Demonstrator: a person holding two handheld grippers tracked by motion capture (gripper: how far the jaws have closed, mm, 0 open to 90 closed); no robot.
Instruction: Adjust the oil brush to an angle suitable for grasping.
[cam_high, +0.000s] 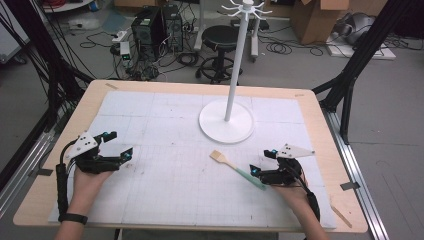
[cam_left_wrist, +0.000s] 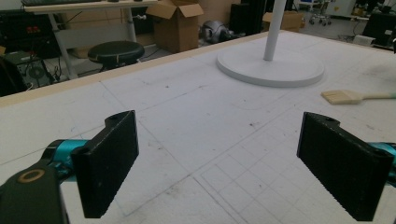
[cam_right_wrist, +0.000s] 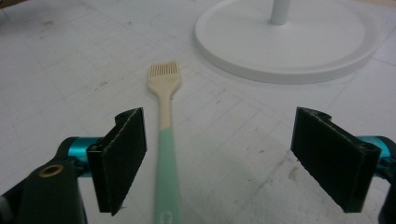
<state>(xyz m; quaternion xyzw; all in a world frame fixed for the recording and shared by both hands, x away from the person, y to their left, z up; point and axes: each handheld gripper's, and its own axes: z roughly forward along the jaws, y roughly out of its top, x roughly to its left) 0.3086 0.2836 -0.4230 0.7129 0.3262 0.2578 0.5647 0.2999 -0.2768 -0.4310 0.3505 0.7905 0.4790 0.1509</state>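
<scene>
The brush (cam_high: 236, 168) lay flat on the white gridded mat (cam_high: 165, 185), just in front of the white stand's round base (cam_high: 226, 122). Its long axis ran diagonally in the high view: cream bristle head pointing away toward the base and a little left, mint-green handle end pointing back toward the right gripper (cam_high: 263, 161). That gripper's jaws stood wide apart (nothing clamped), with the handle (cam_right_wrist: 167, 177) lying on the mat between them, close beside the left jaw in the right gripper view. The left gripper (cam_high: 118, 144) rested well apart at the mat's left, jaws likewise wide and empty. The mat, scuffed and dirt-flecked, covered a pale wooden table (cam_high: 320, 120). Beyond it were a black stool (cam_high: 220, 42), cardboard boxes (cam_left_wrist: 176, 25), computer towers and tangled cables on a grey floor.
</scene>
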